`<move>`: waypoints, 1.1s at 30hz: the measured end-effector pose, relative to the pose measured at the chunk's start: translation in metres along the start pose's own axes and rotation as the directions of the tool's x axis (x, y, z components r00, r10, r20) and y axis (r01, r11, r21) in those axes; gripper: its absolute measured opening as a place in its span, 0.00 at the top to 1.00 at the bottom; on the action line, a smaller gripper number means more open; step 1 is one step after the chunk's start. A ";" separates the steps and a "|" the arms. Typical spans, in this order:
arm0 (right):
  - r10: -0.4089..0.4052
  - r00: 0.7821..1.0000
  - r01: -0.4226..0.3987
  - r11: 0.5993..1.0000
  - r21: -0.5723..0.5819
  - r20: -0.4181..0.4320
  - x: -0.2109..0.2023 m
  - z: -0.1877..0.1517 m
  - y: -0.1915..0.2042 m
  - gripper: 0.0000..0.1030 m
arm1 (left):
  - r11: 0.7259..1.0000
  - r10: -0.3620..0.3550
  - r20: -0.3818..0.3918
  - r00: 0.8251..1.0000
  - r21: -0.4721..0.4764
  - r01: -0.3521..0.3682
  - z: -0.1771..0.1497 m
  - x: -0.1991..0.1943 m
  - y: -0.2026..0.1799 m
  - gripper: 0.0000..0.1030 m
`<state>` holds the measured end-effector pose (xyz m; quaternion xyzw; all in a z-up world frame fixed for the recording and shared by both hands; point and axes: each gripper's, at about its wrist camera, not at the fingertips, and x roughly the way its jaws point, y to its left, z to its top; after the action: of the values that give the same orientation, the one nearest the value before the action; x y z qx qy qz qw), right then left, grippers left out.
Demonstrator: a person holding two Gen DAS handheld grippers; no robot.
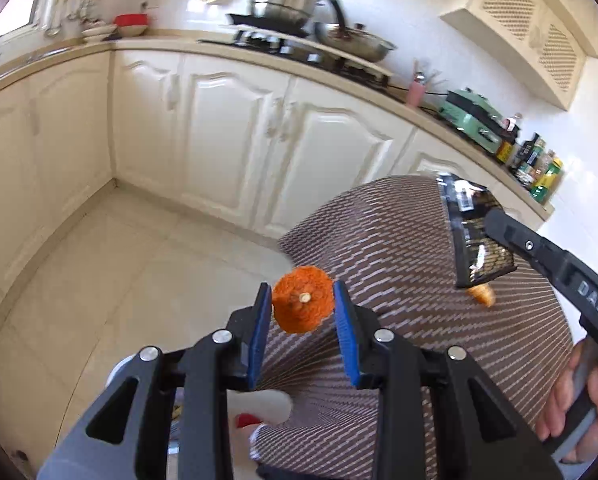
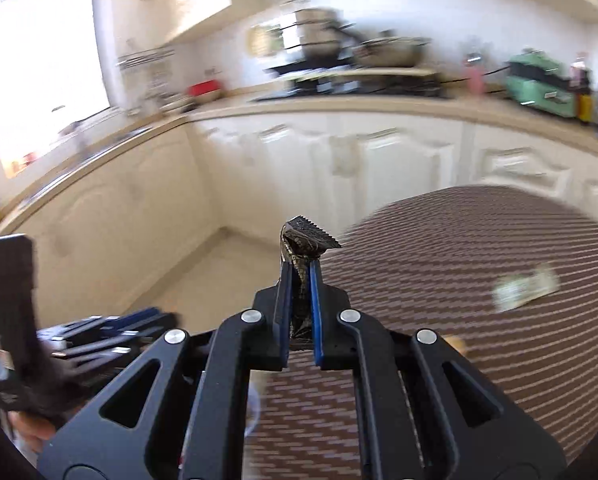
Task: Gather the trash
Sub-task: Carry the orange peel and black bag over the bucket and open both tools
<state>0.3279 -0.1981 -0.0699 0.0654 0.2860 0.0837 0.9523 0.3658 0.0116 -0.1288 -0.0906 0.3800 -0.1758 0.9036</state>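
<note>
Woven striped tablecloth (image 1: 399,248), glossy foil wrapper (image 1: 475,236), glossy cabinet doors (image 1: 227,132)

Right gripper (image 2: 299,276), jaws closed on a crumpled dark wrapper (image 2: 305,242) above the edge of a brown patterned table (image 2: 479,280); a blurred green-and-white packet (image 2: 525,290) lies on the table.

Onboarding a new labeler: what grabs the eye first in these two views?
An orange peel clamped between the left gripper's blue jaws, over the edge of the striped table. Then the black snack wrapper pinched in the right gripper, and a pale wrapper lying on the table.
</note>
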 end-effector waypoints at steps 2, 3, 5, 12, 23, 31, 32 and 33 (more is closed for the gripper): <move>0.048 0.998 -0.049 0.999 -0.014 -0.031 0.015 -0.010 0.030 0.92 | 0.999 0.028 -0.012 1.000 -0.026 -0.028 -0.012 -0.004 0.028 0.70; 0.071 0.996 -0.072 0.997 -0.018 -0.051 0.025 -0.016 0.043 0.92 | 0.998 0.048 -0.023 0.999 -0.038 -0.049 -0.018 -0.006 0.043 0.70; 0.121 0.986 -0.123 0.992 -0.012 -0.117 0.054 -0.036 0.072 0.92 | 0.991 0.112 -0.048 0.993 -0.072 -0.115 -0.036 -0.006 0.078 0.70; 0.164 0.928 -0.185 0.982 -0.031 -0.335 0.148 -0.111 0.140 0.92 | 0.953 0.219 -0.173 0.960 -0.171 -0.249 -0.095 0.017 0.174 0.70; 0.093 0.871 -0.146 0.987 -0.072 -0.483 0.233 -0.180 0.169 0.92 | 0.919 0.182 -0.274 0.944 -0.294 -0.262 -0.134 0.083 0.239 0.69; 0.085 0.853 -0.134 0.989 -0.058 -0.514 0.254 -0.195 0.168 0.92 | 0.921 0.188 -0.296 0.936 -0.279 -0.273 -0.138 0.099 0.238 0.53; 0.085 0.852 -0.133 0.989 -0.057 -0.516 0.253 -0.198 0.166 0.92 | 0.920 0.196 -0.301 0.933 -0.273 -0.281 -0.140 0.100 0.238 0.50; 0.085 0.851 -0.132 0.990 -0.055 -0.518 0.255 -0.198 0.165 0.92 | 0.919 0.199 -0.306 0.931 -0.271 -0.286 -0.141 0.101 0.239 0.49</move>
<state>0.4076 0.0282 -0.3415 0.0144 0.5216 0.1644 0.8371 0.3895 0.1890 -0.3637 -0.1583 0.5320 -0.0103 0.8318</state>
